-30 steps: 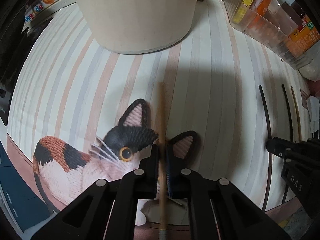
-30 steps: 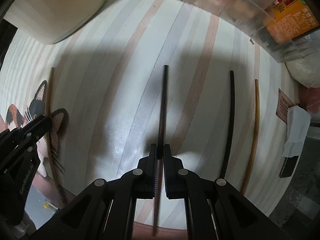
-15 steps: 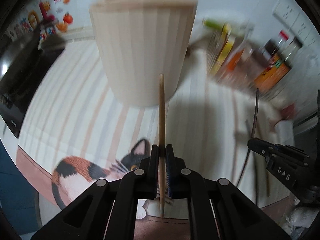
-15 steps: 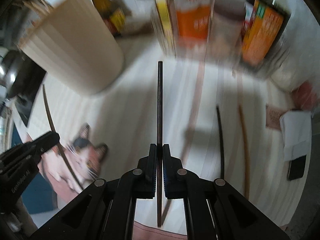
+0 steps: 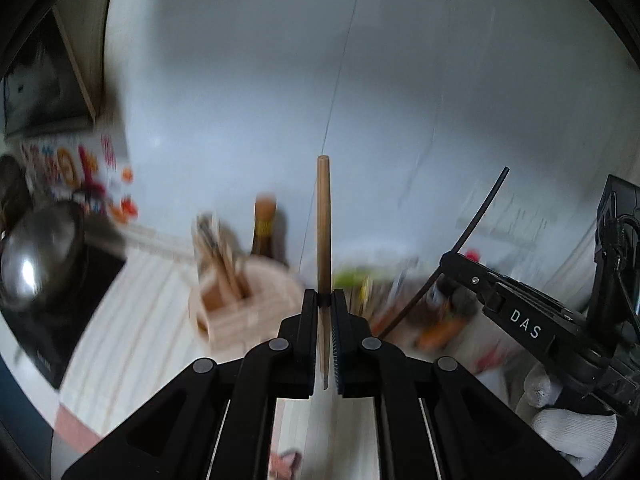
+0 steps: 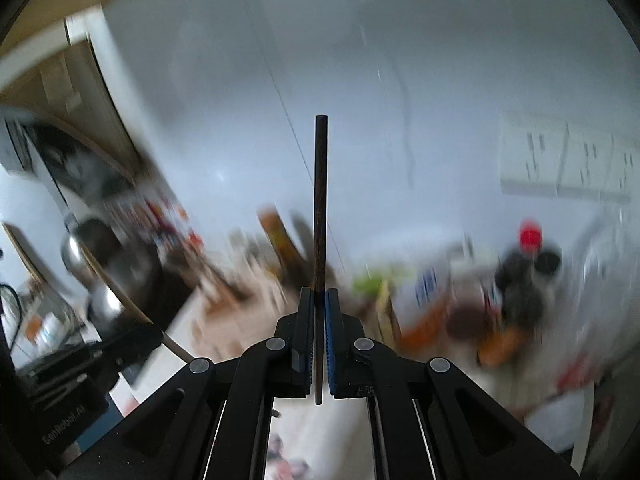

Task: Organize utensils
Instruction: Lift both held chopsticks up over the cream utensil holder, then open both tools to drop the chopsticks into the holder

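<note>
My left gripper is shut on a light wooden chopstick, which sticks up and forward from between its pads. Far below it, blurred, stands the pale utensil holder with several sticks in it. My right gripper is shut on a dark chopstick that points up against the white wall. In the left wrist view the right gripper shows at the right with its dark chopstick slanting up. In the right wrist view the left gripper's body shows at the lower left with its light chopstick.
A metal pot sits on a dark hob at the left. A brown bottle stands behind the holder. Blurred bottles and packets crowd the counter's right. A striped mat covers the counter. A gloved hand shows at the lower right.
Both grippers have lifted their chopsticks off the striped mat and risen high. The views tilted up from the mat to the wall, and the utensil holder now lies well below.
</note>
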`<state>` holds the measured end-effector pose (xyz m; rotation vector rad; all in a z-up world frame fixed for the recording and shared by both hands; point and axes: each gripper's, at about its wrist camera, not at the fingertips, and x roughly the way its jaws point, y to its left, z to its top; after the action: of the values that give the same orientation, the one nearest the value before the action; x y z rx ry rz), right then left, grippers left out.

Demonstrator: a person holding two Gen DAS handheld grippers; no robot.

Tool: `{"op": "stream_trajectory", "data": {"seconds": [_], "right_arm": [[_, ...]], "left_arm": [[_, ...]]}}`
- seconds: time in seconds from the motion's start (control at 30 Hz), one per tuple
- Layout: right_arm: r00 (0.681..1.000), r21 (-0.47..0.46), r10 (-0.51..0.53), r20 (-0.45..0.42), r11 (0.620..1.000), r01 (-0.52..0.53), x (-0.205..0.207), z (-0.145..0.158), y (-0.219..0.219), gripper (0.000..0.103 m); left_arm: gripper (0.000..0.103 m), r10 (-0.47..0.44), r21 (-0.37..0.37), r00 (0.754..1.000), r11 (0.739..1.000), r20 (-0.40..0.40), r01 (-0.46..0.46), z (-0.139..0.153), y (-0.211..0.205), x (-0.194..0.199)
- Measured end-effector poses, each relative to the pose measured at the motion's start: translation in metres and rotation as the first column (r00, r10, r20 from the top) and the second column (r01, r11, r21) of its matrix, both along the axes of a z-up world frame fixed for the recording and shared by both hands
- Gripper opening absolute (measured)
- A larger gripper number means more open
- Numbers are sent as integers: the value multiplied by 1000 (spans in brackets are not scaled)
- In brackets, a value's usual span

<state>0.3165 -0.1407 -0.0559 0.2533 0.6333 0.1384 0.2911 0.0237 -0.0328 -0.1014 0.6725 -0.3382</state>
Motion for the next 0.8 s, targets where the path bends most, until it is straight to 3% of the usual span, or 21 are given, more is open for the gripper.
{"op": "stream_trajectory", "data": {"seconds": [0.13,0.27,0.57,0.8], "right_arm": [[998,12,15,65,1000,-16,26,45,2,5],[996,10,35,79,999,-36,49,61,19,5],[996,-7,84,11,996,-84,112,29,59,5],[991,-35,123,-54,992,-125,143,4,81,5]], "left_arm": [[4,35,-25,998,999,55,-34,39,15,28],[4,69,-18,996,998,52,-68,48,31,60],[4,124,6,990,992,-70,-124,7,49,119],[4,123,16,983,992,-137,-122,-17,52,138]]}}
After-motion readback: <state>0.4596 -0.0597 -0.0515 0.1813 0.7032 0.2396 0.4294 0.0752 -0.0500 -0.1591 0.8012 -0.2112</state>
